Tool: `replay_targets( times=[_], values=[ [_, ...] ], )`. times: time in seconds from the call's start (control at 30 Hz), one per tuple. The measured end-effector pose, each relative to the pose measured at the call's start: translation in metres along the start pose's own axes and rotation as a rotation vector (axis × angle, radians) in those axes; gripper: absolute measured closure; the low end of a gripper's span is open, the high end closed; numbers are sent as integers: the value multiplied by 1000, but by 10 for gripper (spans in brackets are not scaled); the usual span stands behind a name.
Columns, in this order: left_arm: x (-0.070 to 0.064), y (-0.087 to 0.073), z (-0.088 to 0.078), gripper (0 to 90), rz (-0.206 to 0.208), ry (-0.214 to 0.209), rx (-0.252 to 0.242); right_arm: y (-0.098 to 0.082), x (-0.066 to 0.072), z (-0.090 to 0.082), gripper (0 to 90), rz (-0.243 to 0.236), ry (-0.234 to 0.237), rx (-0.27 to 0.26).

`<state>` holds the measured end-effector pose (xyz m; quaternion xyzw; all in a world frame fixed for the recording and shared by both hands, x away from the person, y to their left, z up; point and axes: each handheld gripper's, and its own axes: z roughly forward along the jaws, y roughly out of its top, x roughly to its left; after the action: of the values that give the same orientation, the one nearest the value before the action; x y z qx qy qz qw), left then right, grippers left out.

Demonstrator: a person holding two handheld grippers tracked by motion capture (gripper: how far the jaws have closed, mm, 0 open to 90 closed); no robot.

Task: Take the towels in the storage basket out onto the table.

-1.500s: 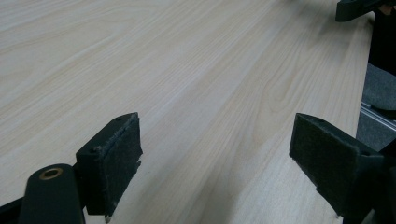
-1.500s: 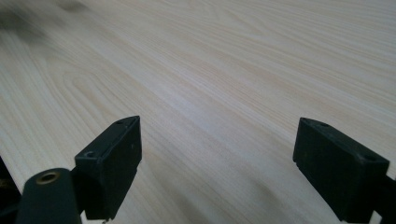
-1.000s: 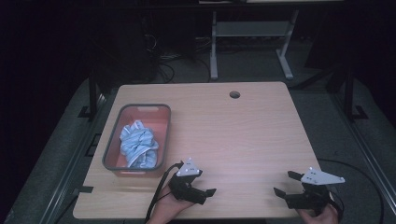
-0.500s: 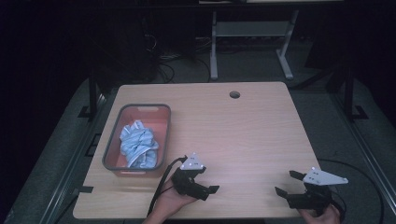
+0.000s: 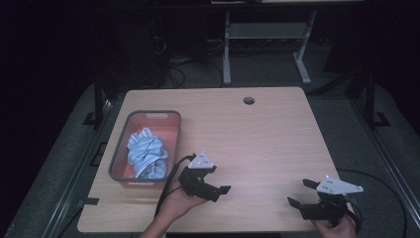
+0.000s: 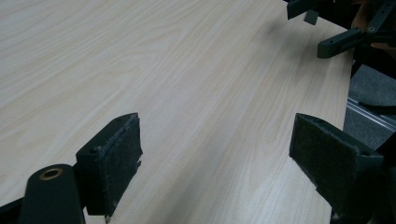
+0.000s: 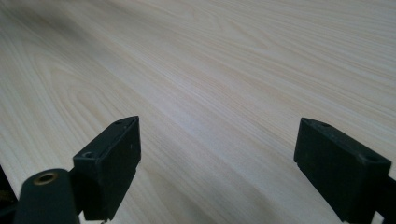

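Left gripper (image 5: 218, 191) shifted inward — hand (image 5: 171, 206) half cropped

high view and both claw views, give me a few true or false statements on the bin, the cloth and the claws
1. The crumpled cloth lies inside the bin. True.
2. The left claw is shut on the cloth. False: it is open, over bare table.
3. The right claw is open and holds nothing. True.
4. The bin sits at the table's right edge. False: it sits at the left side.
5. The cloth is red. False: it is pale blue and white.
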<state>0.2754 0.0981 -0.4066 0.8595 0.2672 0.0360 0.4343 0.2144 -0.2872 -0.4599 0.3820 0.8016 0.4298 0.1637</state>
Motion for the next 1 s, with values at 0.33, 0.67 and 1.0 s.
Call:
replay_targets(
  times=[0.33, 0.67, 1.0],
  values=[
    [16, 14, -27, 167, -5, 25, 4, 1, 0, 0, 142, -2, -2, 3],
    [34, 21, -52, 167, -33, 68, 2, 1, 1, 0, 141, 2, 2, 5],
    [54, 21, -76, 167, -51, 111, 14, 2, 1, 1, 141, -2, 6, 4]
  ],
)
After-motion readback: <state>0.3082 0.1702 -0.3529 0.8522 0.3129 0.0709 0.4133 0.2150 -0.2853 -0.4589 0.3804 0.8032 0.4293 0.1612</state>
